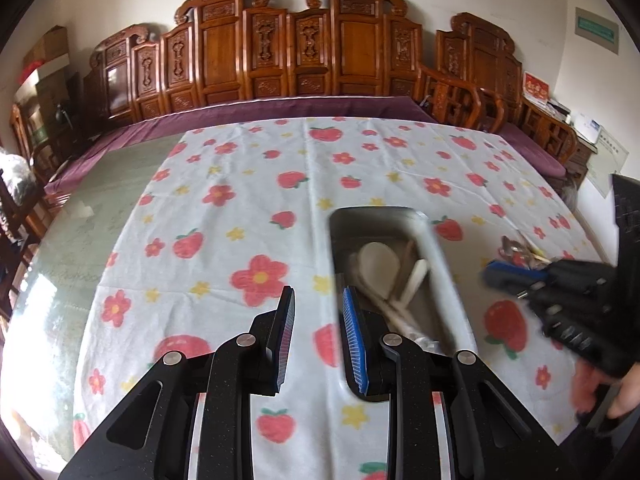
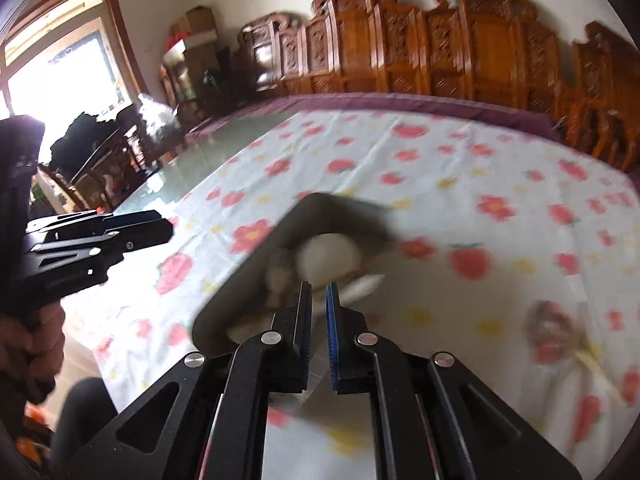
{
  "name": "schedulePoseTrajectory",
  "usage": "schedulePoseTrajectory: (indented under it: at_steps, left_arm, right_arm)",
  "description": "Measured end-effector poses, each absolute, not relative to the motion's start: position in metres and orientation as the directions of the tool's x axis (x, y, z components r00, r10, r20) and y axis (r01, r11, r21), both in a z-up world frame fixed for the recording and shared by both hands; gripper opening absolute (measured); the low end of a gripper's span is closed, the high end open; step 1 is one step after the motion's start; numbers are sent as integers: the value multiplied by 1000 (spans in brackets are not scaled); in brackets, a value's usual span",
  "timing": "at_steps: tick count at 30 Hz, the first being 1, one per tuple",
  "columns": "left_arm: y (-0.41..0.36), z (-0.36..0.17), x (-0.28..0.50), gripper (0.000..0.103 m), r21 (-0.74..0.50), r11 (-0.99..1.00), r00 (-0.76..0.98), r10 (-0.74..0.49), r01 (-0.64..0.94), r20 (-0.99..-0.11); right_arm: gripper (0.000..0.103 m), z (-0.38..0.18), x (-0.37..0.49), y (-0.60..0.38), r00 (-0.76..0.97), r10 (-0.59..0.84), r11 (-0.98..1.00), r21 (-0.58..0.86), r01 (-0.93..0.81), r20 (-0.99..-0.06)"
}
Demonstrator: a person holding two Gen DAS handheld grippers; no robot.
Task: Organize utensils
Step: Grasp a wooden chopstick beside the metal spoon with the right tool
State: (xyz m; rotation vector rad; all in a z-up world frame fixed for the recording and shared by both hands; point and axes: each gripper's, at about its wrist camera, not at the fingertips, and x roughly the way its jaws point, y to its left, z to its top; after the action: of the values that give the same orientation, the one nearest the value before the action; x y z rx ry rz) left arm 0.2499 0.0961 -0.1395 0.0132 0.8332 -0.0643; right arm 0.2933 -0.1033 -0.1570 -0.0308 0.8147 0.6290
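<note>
The right tool point(image 2: 319, 300) has its jaws drawn almost together with nothing I can see between them, and it hangs over the near end of the metal tray point(image 2: 240, 280), tilted down toward it. Right under its tips lie a white ladle-like spoon point(image 2: 326, 258) and some pale sticks that look like chopsticks, though blur keeps me from counting them. My guess is that this tool has nothing to carry just now and will go for the next piece.

That next piece is probably off to its right, where a small heap of loose utensils point(image 2: 554, 330) sits on the flowered tabletop point(image 2: 440, 168), well apart from the tray.

The left tool point(image 1: 318, 336) stands partly open and empty, its right finger overlapping the tray's left wall point(image 1: 335, 264) in its own view; whether it touches I cannot tell. It looks placed there to steady the tray while the other side works.

Beyond the tabletop, carved wooden chairs point(image 1: 280, 48) line the wall.
</note>
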Motion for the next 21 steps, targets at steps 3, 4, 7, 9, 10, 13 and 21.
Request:
schedulePoseTrajectory:
  at_steps: [3,4,7,9,10,13,21]
  left_arm:
    - [75,-137,252,23,-24,995,672,-81,93,-737]
    - [66,-135,253,23,-26,994,673,-92,107,-734]
    - [40,-132,255,23,-34,989,673,-124,145,-729]
    - [24,-131,256,23,-38,985,672,-144,170,-726]
    - [13,-131,256,23,-40,982,671,-156,186,-725]
    - [-11,-134,256,23,-45,975,661,-182,220,-728]
    - [-54,-146,262,23,-62,961,629,-224,269,-745]
  right_arm:
    - [9,-152,294,-156,572,451,856,151,-494,-686]
    - [9,-152,296,-177,590,418,873,126,-471,-691]
    - [9,-160,303,-228,625,333,912,73,-404,-706]
    - [11,-169,310,-260,642,273,933,36,-358,-716]
    - [21,-176,312,-271,644,255,939,25,-344,-721]
    - [30,-199,322,-303,655,156,957,-50,-285,-739]
    - [30,-236,341,-353,610,173,969,24,-245,-773]
